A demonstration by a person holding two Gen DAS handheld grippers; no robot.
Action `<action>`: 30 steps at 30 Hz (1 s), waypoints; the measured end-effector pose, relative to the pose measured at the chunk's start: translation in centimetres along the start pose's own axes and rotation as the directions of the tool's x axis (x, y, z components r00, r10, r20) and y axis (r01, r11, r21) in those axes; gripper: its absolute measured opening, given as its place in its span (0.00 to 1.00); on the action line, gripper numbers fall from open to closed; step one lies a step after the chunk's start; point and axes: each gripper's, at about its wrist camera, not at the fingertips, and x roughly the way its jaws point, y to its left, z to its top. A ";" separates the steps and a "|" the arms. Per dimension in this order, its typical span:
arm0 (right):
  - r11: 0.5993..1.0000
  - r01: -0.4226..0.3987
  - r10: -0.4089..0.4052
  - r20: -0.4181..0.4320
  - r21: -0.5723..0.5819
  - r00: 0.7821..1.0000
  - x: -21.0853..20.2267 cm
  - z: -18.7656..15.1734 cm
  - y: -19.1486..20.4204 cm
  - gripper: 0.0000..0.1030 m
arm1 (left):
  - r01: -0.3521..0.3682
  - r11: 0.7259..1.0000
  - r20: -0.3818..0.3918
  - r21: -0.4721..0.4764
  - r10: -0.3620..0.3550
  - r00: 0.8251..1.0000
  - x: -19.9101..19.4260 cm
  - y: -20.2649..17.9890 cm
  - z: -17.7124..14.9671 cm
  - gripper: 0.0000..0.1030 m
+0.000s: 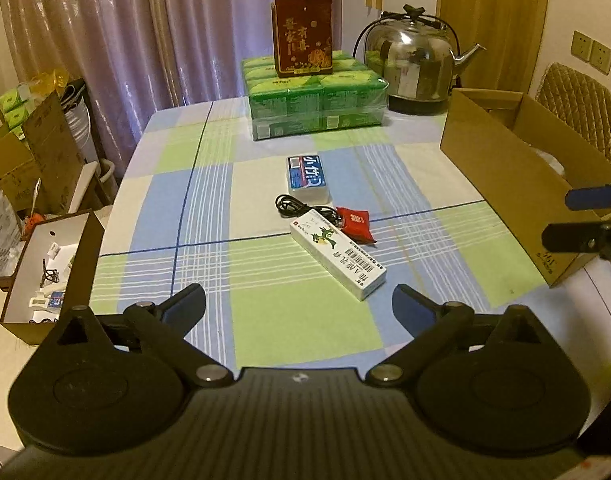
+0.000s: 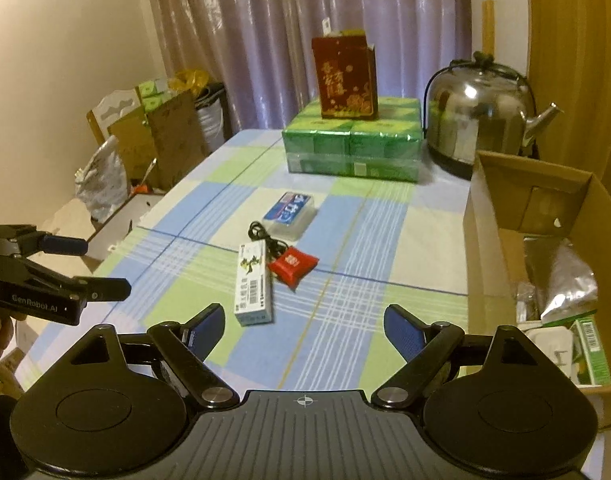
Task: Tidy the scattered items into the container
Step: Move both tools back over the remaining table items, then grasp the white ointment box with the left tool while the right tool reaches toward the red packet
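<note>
Both tongs spread apart, empty, glossy oblong carton, corrugated cardboard box, checked tablecloth

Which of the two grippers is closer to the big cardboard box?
Right. The right gripper hovers beside the cardboard box, open. The left gripper is farther off, over the table's opposite side.
</note>
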 end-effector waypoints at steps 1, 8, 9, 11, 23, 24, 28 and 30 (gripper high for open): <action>1.000 0.001 -0.001 -0.005 -0.001 1.000 0.3 -0.1 0.0 0.82 | 0.002 1.000 -0.006 -0.005 -0.002 1.000 0.4 0.0 0.1 0.95; 1.000 0.004 -0.004 -0.052 -0.003 0.999 4.1 -0.5 -0.8 0.82 | 0.027 0.999 -0.044 -0.043 -0.029 0.999 4.1 -0.5 0.9 0.95; 1.000 0.005 -0.005 -0.061 -0.003 0.998 4.6 -0.5 -1.0 0.82 | 0.028 0.998 -0.049 -0.048 -0.030 0.998 4.8 -0.6 1.1 0.95; 1.000 -0.001 0.000 -0.070 -0.013 0.998 5.8 -0.5 -1.2 0.82 | 0.024 0.998 -0.061 -0.062 -0.028 0.998 6.4 -0.8 1.5 0.95; 0.995 0.052 -0.059 -0.084 -0.083 0.995 12.5 -0.6 -3.6 0.78 | -0.007 0.983 -0.122 -0.184 -0.016 0.992 14.8 -3.0 3.2 0.82; 0.995 0.053 -0.061 -0.088 -0.086 0.994 12.9 -0.5 -3.9 0.77 | -0.004 0.981 -0.130 -0.192 -0.021 0.991 15.4 -3.0 3.0 0.80; 0.990 0.084 -0.095 -0.101 -0.110 0.990 14.3 -0.3 -4.9 0.77 | -0.010 0.977 -0.154 -0.212 -0.024 0.988 17.1 -3.0 2.3 0.73; 0.991 0.090 -0.100 -0.107 -0.095 0.989 14.8 -0.3 -5.4 0.77 | -0.016 0.976 -0.166 -0.215 -0.020 0.986 17.7 -2.9 2.1 0.70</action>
